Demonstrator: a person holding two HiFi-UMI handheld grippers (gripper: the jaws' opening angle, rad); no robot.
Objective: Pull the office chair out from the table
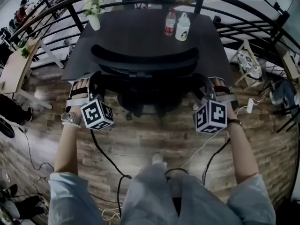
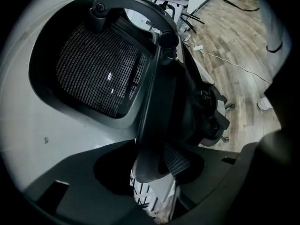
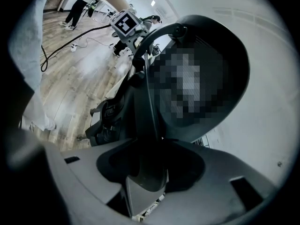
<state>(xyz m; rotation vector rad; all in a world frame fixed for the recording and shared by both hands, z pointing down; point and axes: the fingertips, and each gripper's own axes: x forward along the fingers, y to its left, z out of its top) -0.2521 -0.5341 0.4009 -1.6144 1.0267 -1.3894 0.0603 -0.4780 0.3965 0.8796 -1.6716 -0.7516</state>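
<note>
Only the head view shows the white bottle (image 1: 183,28) (armrests (image 2: 150,125) sit between fingers (image 2: 70,177)).

No legible text, bottle labels (image 1: 170,26) too small to read, marker cubes (image 1: 96,115) bearing only square patterns

Office chair (image 1: 145,60) seat out of sight beneath the table (image 1: 136,32) edge

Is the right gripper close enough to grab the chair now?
Probably yes: the right gripper has its jaws open around a part of the chair, and nothing else is in the way.
</note>
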